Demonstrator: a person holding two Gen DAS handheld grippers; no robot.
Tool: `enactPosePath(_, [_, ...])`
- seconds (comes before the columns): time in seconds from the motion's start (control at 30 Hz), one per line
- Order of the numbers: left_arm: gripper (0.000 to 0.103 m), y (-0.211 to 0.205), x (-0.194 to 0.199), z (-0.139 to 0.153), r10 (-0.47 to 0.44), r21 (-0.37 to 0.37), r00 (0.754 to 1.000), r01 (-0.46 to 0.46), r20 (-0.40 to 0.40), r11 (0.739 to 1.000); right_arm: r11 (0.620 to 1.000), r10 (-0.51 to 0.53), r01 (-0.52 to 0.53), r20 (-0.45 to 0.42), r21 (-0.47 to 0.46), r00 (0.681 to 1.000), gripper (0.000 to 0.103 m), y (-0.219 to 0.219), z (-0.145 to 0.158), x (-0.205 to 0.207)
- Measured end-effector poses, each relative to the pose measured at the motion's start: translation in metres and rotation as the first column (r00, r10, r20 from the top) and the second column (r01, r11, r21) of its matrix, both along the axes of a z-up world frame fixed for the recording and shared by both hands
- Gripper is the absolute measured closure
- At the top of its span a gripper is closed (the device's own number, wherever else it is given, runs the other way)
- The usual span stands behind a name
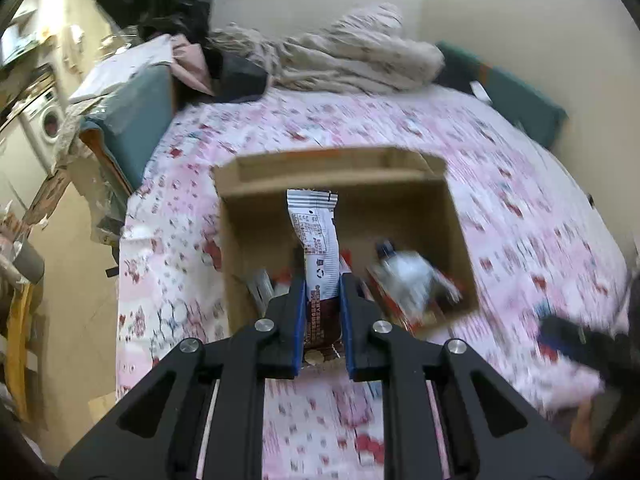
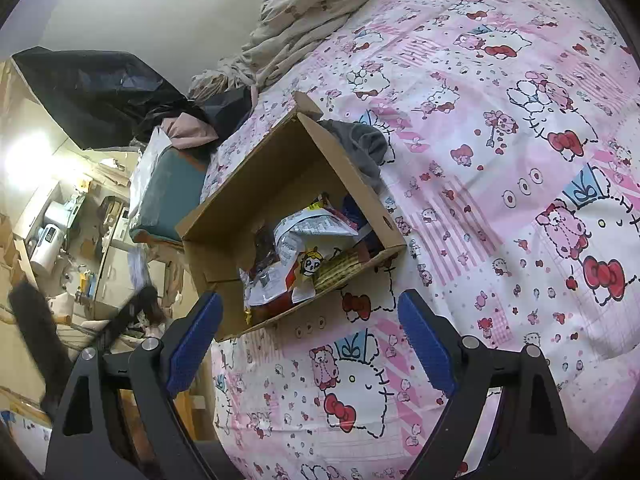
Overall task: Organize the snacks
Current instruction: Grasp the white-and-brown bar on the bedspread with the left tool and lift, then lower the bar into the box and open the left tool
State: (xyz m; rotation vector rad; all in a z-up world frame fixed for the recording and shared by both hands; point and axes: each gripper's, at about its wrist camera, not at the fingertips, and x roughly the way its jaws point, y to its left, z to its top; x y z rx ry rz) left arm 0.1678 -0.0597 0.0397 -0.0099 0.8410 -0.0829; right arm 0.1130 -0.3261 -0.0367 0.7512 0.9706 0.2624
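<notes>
A long snack bar (image 1: pixel 316 248) in a white and brown wrapper is sitting clamped between the blue pads of the left gripper (image 1: pixel 322 320), which is closing on its lower, brown end. The bar is pointing away from the camera, its crimped white end hanging over the open cardboard box (image 1: pixel 456 216). The print on the wrapper is too small to read, and the bottom end is partly hiding behind the fingers.

Inside the box, the left wrist view is showing only blurred shapes: a white packet (image 1: pixel 408 276) with red edges and a dark top, and some red and silver wrappers near the gripper, partly covered by the jaws. The right wrist view is giving a sharper look: a heap of snack packets (image 2: pixel 312 248) is lying in the near end of the box (image 2: pixel 224 216), among them a yellow and white bag with a cartoon face, though the lower ones are hidden by those on top.

The right gripper (image 2: pixel 310 340) is hovering with its jaws wide apart and nothing between them, near the box's closest corner.

The box is resting on a pink cartoon-print bedsheet (image 2: pixel 500 184). A grey cloth (image 2: pixel 364 144) is lying just beside the box's far wall, partly behind it. A crumpled beige blanket (image 1: pixel 352 56) is piled at the far end of the bed.
</notes>
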Motion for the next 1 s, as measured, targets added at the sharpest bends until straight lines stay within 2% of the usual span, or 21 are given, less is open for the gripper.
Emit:
enactPosePath(0.17, [0.09,0.025,0.049,-0.021,0.096,0.028,0.995,-0.096,0.01,0.995,1.0,0.021,-0.021,-0.009,0.003,1.0,0.011,0.005,-0.002,0.002])
enactPosePath(0.23, [0.09,0.031,0.063,-0.035,0.121,0.048,0.993,-0.121,-0.013,0.992,1.0,0.026,-0.026,-0.006,-0.004,1.0,0.011,0.006,-0.002,0.002])
enactPosePath(0.33, [0.09,0.035,0.074,-0.061,0.129,0.02,0.987,-0.127,-0.096,0.992,0.999,0.03,-0.03,-0.004,-0.023,1.0,0.011,0.008,-0.001,0.001])
enactPosePath(0.47, [0.088,0.034,0.07,-0.075,0.127,0.022,0.986,-0.126,-0.11,0.992,0.998,0.043,-0.043,0.002,-0.04,0.999,0.011,0.013,0.0,0.001])
enactPosePath(0.53, [0.077,0.034,0.067,-0.077,0.119,0.029,0.986,-0.116,-0.116,0.993,0.997,0.05,-0.049,0.007,-0.051,0.999,0.011,0.015,0.001,0.001])
enactPosePath(0.6, [0.037,0.036,0.061,-0.075,0.126,0.029,0.984,-0.124,-0.129,0.992,0.997,0.053,-0.052,0.009,-0.06,0.999,0.011,0.016,0.002,0.0])
enactPosePath(0.67, [0.019,0.038,0.05,-0.067,0.133,0.021,0.985,-0.131,-0.106,0.991,0.997,0.054,-0.053,0.016,-0.064,0.998,0.011,0.016,0.003,0.0])
enactPosePath(0.87, [0.017,0.041,0.009,-0.041,0.072,0.069,0.997,-0.071,-0.01,0.995,0.988,0.063,-0.05,0.086,-0.149,0.994,0.009,0.025,0.018,-0.004])
enactPosePath(1.0, [0.017,0.049,-0.028,-0.023,0.057,0.038,0.997,-0.058,0.043,0.998,0.967,0.085,-0.036,0.185,-0.252,0.979,0.007,0.037,0.037,-0.015])
